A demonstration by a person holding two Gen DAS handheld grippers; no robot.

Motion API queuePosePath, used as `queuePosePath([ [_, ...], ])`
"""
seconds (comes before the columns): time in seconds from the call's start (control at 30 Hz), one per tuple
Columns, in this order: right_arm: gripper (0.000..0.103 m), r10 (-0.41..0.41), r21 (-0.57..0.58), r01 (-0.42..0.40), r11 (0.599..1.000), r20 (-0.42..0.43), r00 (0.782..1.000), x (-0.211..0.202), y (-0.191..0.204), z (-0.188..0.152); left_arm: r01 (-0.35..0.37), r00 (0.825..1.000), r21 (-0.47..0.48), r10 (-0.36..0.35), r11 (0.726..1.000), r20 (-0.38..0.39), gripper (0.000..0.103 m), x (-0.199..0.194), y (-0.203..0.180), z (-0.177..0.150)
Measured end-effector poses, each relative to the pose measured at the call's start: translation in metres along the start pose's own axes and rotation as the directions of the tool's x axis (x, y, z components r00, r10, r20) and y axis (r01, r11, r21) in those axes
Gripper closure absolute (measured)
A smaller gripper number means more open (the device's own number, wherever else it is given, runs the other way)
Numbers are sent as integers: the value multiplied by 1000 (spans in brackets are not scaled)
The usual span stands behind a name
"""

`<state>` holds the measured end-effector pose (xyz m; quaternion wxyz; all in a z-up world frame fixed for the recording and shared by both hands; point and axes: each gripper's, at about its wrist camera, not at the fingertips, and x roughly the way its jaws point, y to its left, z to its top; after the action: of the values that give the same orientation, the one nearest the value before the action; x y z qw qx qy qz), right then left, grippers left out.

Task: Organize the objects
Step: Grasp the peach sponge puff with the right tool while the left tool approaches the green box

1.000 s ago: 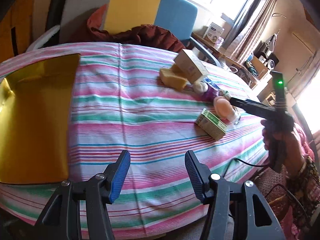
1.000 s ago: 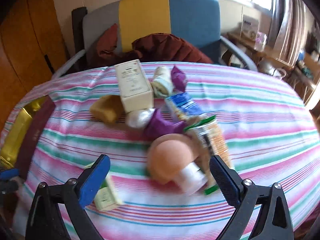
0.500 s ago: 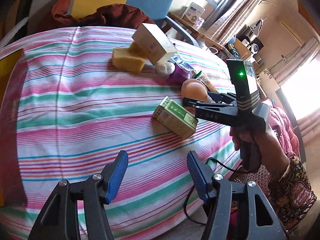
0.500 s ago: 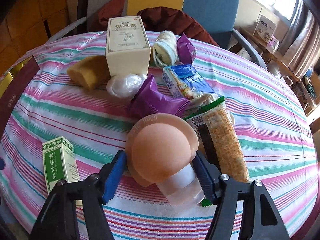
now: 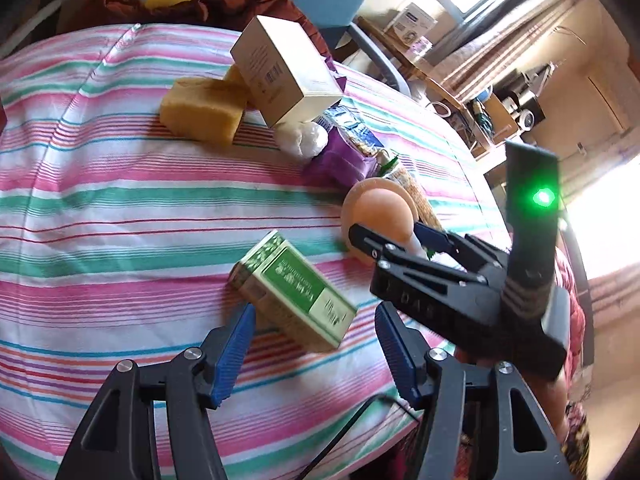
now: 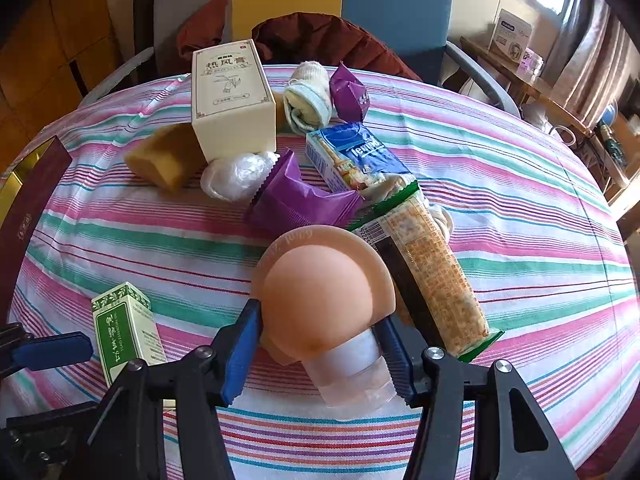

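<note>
A peach dome-capped clear bottle [image 6: 320, 300] lies on the striped tablecloth [image 6: 520, 208]. My right gripper [image 6: 318, 320] straddles it with its jaws closing, both blue pads against its sides; the left wrist view shows the same bottle [image 5: 380, 208]. A small green box [image 5: 296, 296] lies flat just ahead of my left gripper [image 5: 314, 316], whose open pads stand on either side of the box's near end without touching it. The green box [image 6: 124, 328] also appears at the lower left of the right wrist view.
Behind the bottle is a cluster: cracker pack [image 6: 436, 280], purple packet [image 6: 300, 196], blue packet [image 6: 352, 156], cream box [image 6: 232, 100], yellow sponge [image 6: 160, 156], rolled sock [image 6: 308, 100]. A maroon-and-gold box [image 6: 24, 208] sits at the left edge. A chair [image 6: 396, 8] stands behind.
My right gripper dropped onto the peach-capped bottle and its jaws narrowed from wide apart to touching it. My left gripper swept right across the cloth until the green box lay between its fingers.
</note>
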<state>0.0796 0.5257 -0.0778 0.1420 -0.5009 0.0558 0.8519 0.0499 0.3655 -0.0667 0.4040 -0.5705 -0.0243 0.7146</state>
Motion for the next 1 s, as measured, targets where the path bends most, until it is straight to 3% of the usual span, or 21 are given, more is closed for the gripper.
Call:
queuePosePath([
  [0.17, 45, -28, 16, 27, 999, 7, 1000, -3, -6, 1, -62, 997, 22, 63, 998, -40, 40, 22, -7, 5],
  [0.3, 45, -24, 18, 24, 1000, 13, 1000, -5, -6, 2, -58, 998, 73, 58, 996, -5, 42, 18, -7, -1],
  [0.53, 45, -17, 14, 16, 1000, 26, 1000, -8, -3, 2, -104, 994, 116, 100, 988, 38, 62, 5, 10, -8],
  [1.0, 45, -9, -23, 11, 1000, 64, 998, -17, 13, -3, -164, 981, 156, 144, 974, 133, 66, -19, 30, -18],
])
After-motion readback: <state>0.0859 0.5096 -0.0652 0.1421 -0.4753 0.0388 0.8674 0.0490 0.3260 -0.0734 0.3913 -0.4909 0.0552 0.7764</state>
